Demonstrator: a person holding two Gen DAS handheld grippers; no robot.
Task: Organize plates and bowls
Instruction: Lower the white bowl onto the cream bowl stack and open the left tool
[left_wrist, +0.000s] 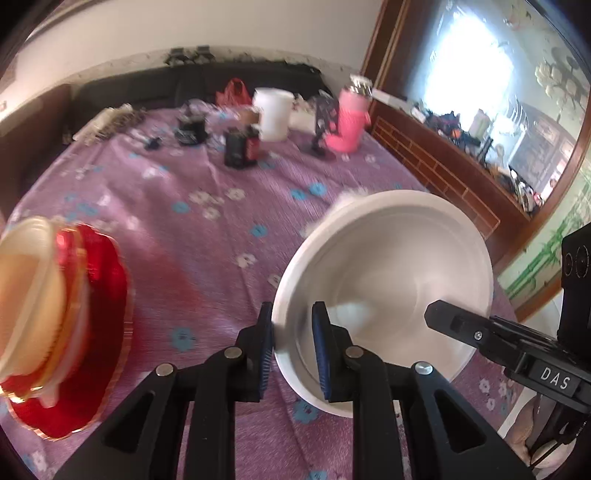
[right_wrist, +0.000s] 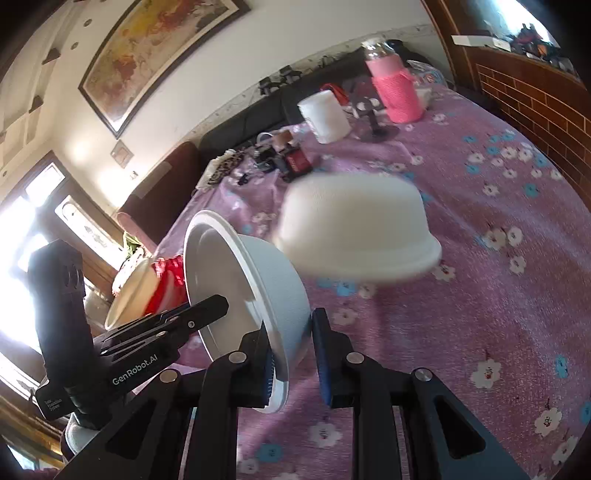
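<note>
Both grippers clamp the same white bowl (left_wrist: 384, 273), lifted and tipped on its side above the purple flowered cloth (left_wrist: 207, 236). Left gripper (left_wrist: 291, 347): blue pads pinched on the bowl's rim, one pad inside, one outside. Right gripper (right_wrist: 291, 354): closed on the rim at the bowl's other side, wall between its pads. In the left wrist view the right gripper's black finger reaches into the bowl from the right; in the right wrist view the left gripper does the same from the left.

Left of the bowl, close by: a red plate (left_wrist: 99, 325) with a cream bowl (left_wrist: 29, 295) on it, blurred. Just behind the bowl, on the right gripper's side, a second white bowl (right_wrist: 354, 229) sits upside down; blurred, cannot tell if it touches the cloth.

Further behind the bowl, on the cloth: a small black and red box (left_wrist: 242, 146), a white tub (left_wrist: 273, 114), a pink-sleeved bottle (left_wrist: 351, 122), a dark stand beside it, small dark clutter. Beyond that, a dark sofa back (left_wrist: 155, 88). Right of the bowl, a wood-framed mirror (left_wrist: 491, 96). A framed painting (right_wrist: 147, 55) hangs on the far wall.
</note>
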